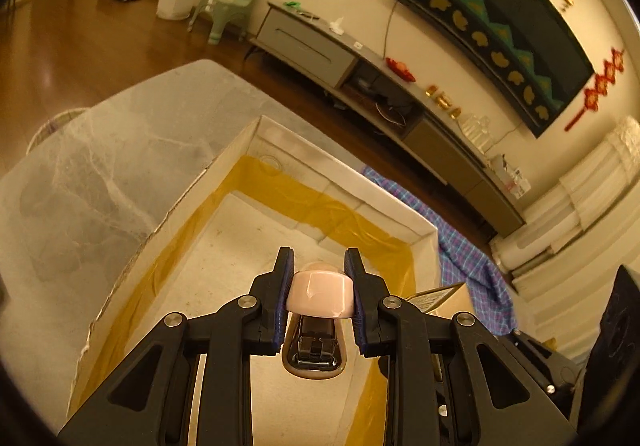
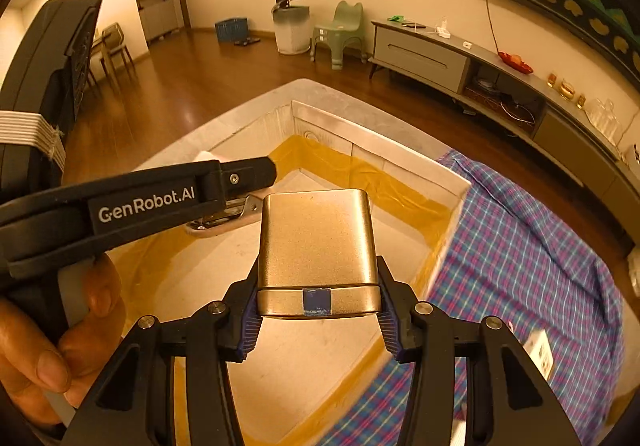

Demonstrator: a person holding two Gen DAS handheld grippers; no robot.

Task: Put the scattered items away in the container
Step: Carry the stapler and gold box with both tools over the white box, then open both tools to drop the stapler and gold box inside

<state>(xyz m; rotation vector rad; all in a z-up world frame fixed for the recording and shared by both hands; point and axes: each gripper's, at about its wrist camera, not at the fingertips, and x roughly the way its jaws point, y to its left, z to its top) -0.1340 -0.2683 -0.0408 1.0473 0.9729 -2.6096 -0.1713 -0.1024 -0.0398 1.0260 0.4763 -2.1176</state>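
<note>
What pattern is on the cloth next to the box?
The cloth is blue-and-pink plaid, clearest in the right wrist view.

The box [image 2: 456, 181] sits on the bench [image 1: 120, 149]; the checked cloth [image 2: 520, 246] lies just right of the box, touching its wall

Your left wrist view looks steeply down along its fingers, close above the cardboard box [image 1: 248, 246]. Your right wrist view does likewise from just right of it. Both share the box [image 2: 360, 165], the checked cloth [image 2: 520, 246] and the far wall
</note>
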